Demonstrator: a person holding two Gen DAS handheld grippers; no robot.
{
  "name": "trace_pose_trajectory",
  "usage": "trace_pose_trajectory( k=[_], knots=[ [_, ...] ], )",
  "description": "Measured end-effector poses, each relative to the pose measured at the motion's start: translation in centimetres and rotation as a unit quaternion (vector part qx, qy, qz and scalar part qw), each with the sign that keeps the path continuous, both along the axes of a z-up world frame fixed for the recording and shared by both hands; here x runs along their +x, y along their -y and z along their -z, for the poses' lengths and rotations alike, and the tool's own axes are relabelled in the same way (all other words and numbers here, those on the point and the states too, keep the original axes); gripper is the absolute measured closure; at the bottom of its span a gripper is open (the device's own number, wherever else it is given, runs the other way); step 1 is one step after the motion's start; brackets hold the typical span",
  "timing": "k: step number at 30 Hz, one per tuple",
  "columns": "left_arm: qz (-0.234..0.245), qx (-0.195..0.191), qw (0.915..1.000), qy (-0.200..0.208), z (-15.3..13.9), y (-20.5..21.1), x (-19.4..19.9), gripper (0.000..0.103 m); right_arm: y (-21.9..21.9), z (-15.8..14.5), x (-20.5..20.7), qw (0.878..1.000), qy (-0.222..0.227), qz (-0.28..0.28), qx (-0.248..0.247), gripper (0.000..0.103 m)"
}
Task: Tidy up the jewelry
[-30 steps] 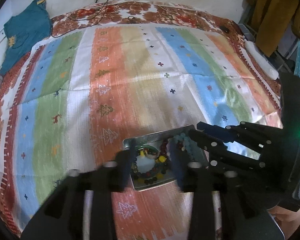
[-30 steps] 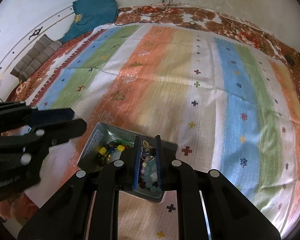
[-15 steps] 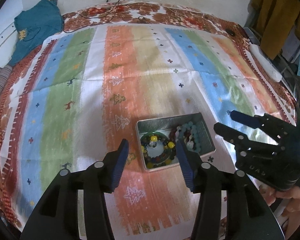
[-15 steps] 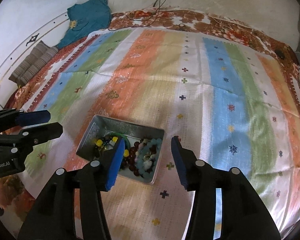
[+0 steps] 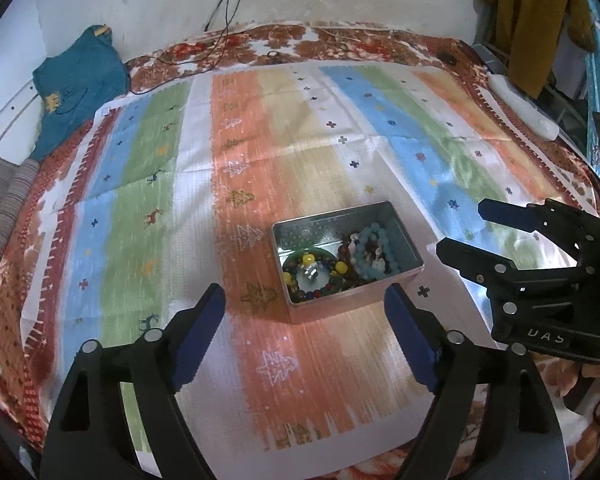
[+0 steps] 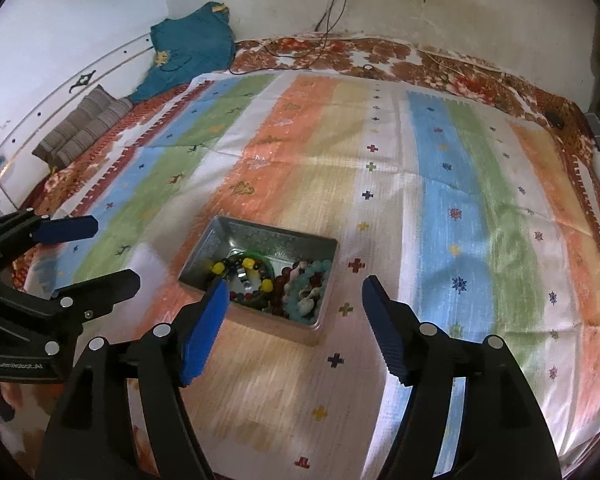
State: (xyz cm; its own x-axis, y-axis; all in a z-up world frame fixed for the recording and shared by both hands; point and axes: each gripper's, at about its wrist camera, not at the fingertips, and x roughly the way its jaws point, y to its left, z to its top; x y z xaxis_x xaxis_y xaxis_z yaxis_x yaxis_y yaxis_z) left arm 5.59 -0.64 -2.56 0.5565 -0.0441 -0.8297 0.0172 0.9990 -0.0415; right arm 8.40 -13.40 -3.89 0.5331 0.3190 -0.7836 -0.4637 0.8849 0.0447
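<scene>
Nearest the cameras, the left gripper (image 5: pixel 304 320) and the right gripper (image 6: pixel 294 304) both hang spread wide with nothing between their blue pads, their jaws having just been opening, and each is clear of the metal tin (image 5: pixel 414 258) just beyond them on the striped cloth (image 5: pixel 240 128). Inside the tin lie a dark bracelet with yellow beads (image 5: pixel 310 272) and a pale blue bead bracelet (image 5: pixel 374 246) touching it, and no loose jewelry shows on the cloth farther out. The placing step looks finished; any next move calls only for lifting both tools away without nudging the tin.
</scene>
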Motion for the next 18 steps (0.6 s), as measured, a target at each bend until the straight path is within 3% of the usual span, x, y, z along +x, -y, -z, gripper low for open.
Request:
trace_pose_trajectory(
  k=[8,18],
  knots=[
    [-0.014,0.011,0.9993,0.033,-0.2,-0.1,-2.1,0.006,0.4,-0.4,-1.7,0.999,0.028,-0.001,-0.015,0.019],
    [-0.006,0.034,0.9981,0.052,0.0,0.2,-3.6,0.006,1.0,-0.9,-4.2,0.998,0.052,-0.012,-0.013,0.011]
  ],
)
